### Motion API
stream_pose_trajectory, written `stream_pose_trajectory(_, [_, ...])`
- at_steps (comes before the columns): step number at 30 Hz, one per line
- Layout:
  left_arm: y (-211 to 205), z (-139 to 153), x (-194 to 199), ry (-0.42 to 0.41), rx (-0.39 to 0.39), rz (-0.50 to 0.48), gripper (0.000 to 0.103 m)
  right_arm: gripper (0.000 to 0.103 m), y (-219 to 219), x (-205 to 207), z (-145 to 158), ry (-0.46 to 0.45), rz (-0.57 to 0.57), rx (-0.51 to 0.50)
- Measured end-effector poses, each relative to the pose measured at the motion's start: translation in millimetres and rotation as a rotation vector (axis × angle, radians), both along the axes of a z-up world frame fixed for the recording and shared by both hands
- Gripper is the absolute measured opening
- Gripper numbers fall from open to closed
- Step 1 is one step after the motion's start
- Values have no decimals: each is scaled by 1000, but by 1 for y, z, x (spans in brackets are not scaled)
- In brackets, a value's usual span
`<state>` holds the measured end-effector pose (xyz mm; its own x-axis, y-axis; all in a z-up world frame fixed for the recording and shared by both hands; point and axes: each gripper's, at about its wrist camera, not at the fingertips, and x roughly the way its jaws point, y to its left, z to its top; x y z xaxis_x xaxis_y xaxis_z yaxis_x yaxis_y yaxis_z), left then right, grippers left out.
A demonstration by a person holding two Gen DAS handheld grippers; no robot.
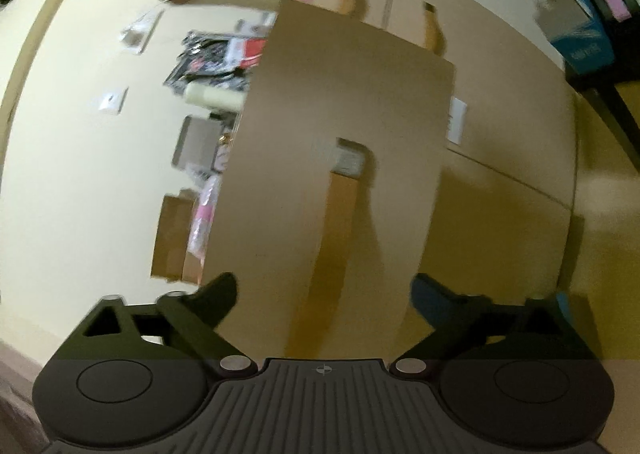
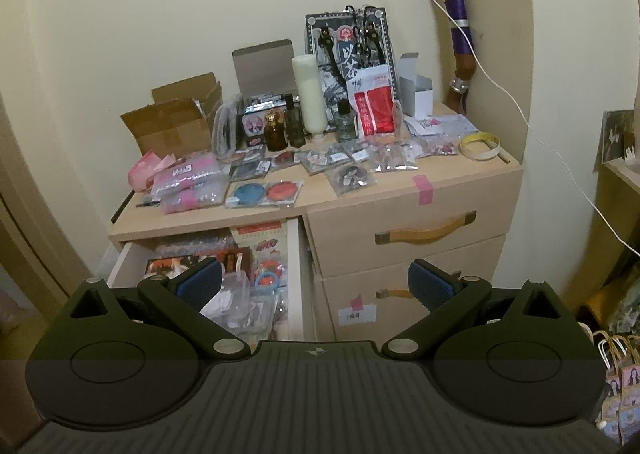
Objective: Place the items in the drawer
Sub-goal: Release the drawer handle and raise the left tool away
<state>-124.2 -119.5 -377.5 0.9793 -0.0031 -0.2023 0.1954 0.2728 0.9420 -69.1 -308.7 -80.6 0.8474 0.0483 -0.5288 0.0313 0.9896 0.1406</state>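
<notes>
With both tongs, left (image 1: 324, 286) and right (image 2: 315, 280), spread wide and empty, the picking step seems yet to start: items (image 2: 264, 193) crowd the tabletop (image 2: 472, 169) mid-frame, the drawer (image 2: 298, 266) gapes lower left, so next comes reaching for one.

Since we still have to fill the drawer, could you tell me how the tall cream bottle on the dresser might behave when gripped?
The cream bottle stands tall on its narrow cap, so a push would probably tip it. Its round, smooth body may slip or roll once down. Bottles crowd beside it and could get knocked.
</notes>
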Motion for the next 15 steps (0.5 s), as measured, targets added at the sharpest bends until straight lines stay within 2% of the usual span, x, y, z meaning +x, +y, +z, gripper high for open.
stream_pose_trajectory(1, [0,3,0,-3,-22,13,103,102,-1,-1,-1,1,0,-1])
stream_pose_trajectory(6, [0,25,16,-2,-128,116,103,102,-6,-8,-1,2,-4,-5])
stream_pose_trajectory(9, [2,45,26,7,-218,175,103,102,-9,-12,1,-6,-5,-7])
stream_pose_trajectory(12, [7,69,32,34,-339,229,103,102,-11,-15,2,-11,-7,-6])
stream_pose_trajectory(15, [17,100,41,93,-496,285,103,102,-11,-17,2,-14,-13,-3])
